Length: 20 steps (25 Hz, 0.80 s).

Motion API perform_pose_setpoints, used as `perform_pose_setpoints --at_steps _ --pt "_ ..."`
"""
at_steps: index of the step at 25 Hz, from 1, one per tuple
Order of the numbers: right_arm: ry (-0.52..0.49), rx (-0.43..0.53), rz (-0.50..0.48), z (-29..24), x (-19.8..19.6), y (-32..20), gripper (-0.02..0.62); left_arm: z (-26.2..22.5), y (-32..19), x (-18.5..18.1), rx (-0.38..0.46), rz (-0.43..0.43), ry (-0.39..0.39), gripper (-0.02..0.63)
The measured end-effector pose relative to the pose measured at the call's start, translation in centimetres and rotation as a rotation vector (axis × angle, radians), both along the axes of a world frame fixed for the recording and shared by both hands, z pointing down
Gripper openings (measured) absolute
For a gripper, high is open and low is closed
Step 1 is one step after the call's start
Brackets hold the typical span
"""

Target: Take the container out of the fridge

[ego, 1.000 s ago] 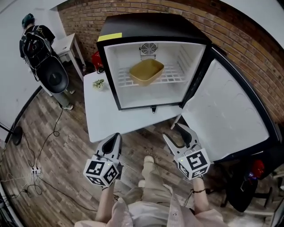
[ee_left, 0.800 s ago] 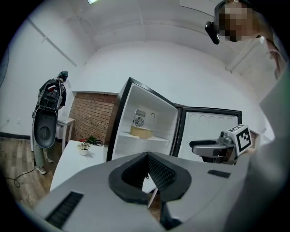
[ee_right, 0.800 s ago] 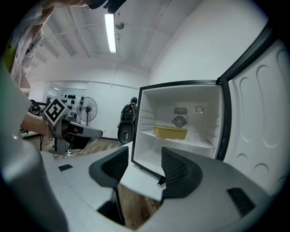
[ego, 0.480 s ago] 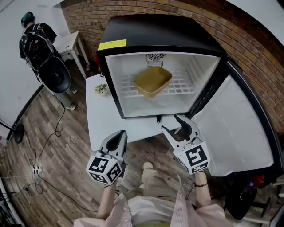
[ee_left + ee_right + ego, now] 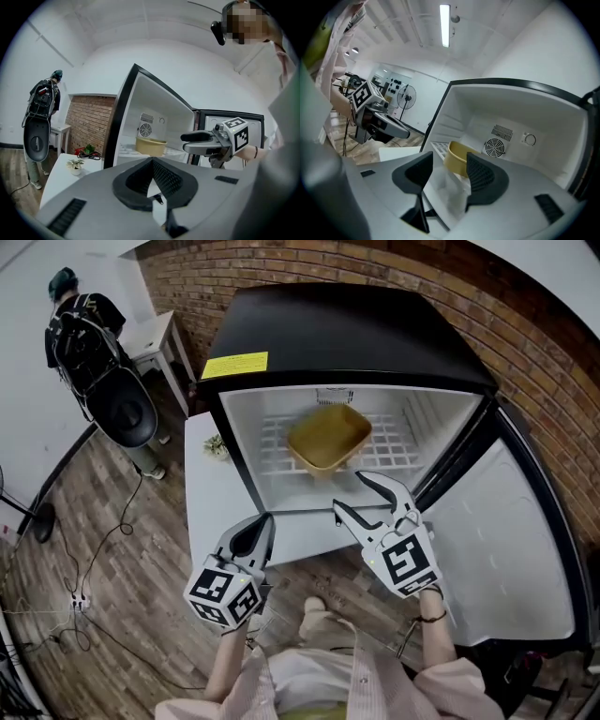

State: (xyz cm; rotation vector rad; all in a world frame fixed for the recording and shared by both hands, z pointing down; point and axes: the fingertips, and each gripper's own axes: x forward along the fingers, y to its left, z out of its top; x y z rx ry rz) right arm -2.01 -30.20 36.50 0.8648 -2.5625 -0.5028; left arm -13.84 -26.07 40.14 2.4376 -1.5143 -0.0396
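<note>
A yellow container (image 5: 328, 437) sits on the wire shelf inside the open black fridge (image 5: 349, 329). It also shows in the left gripper view as the container (image 5: 150, 146) and in the right gripper view as the container (image 5: 458, 157). My right gripper (image 5: 351, 493) is open and empty at the front of the fridge opening, short of the container. In its own view the right gripper (image 5: 450, 171) frames the container between its jaws. My left gripper (image 5: 259, 526) hangs lower left over the table edge, and the left gripper (image 5: 152, 163) has its jaws together, holding nothing.
The fridge door (image 5: 506, 549) stands open to the right. The fridge rests on a white table (image 5: 208, 507) with a small plant (image 5: 217, 445). A person (image 5: 84, 334) stands at the far left by a white side table (image 5: 155, 334). Cables (image 5: 75, 601) lie on the wood floor.
Both grippers moved forward toward the fridge. The right gripper rose from below the table edge to the fridge opening, still open. The container has not moved.
</note>
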Motion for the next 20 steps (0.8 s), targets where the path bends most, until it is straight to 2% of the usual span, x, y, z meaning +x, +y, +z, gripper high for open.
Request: perform_pose_setpoints --at_steps 4,10,20 --pt "0.085 -0.008 -0.036 0.4 -0.6 -1.0 0.224 -0.3 -1.5 0.3 0.004 0.001 -0.003 -0.011" --pt "0.17 0.031 -0.099 0.3 -1.4 -2.7 0.224 -0.3 -3.6 0.8 0.005 0.006 -0.001 -0.011" --pt "0.354 0.059 -0.252 0.6 -3.0 -4.7 0.222 -0.2 -6.1 2.5 0.015 0.024 -0.002 -0.011"
